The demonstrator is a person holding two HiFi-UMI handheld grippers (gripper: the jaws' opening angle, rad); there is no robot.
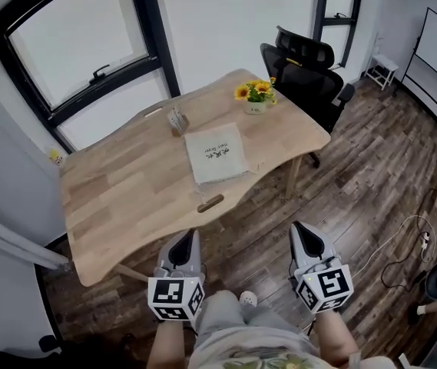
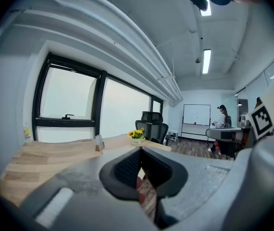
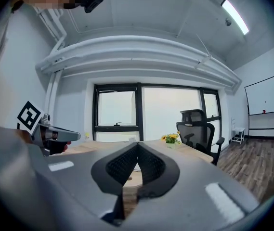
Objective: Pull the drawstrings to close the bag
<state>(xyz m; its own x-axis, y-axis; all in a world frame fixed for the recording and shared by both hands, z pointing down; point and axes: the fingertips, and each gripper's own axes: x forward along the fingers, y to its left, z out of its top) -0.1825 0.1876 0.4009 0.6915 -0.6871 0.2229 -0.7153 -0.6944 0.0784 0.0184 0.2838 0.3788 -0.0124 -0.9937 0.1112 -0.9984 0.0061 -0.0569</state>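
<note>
Bag [image 1: 216, 154] lies flat on the table [image 1: 126, 187], plain from the head view; left gripper [image 2: 140, 149], right gripper [image 3: 137, 144] fingers closed, empty.

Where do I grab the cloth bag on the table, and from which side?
Pinch the bag along its near edge, coming in low from the near side of the table. It lies flat, so only an edge offers a hold, and that edge is the closest. The drawstrings are too small to make out.

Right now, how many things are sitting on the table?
3: the cloth bag in the middle, the pot of yellow flowers at the far corner by the chair, and a small stand beside the bag's far left corner. Nothing looks hidden.
</note>
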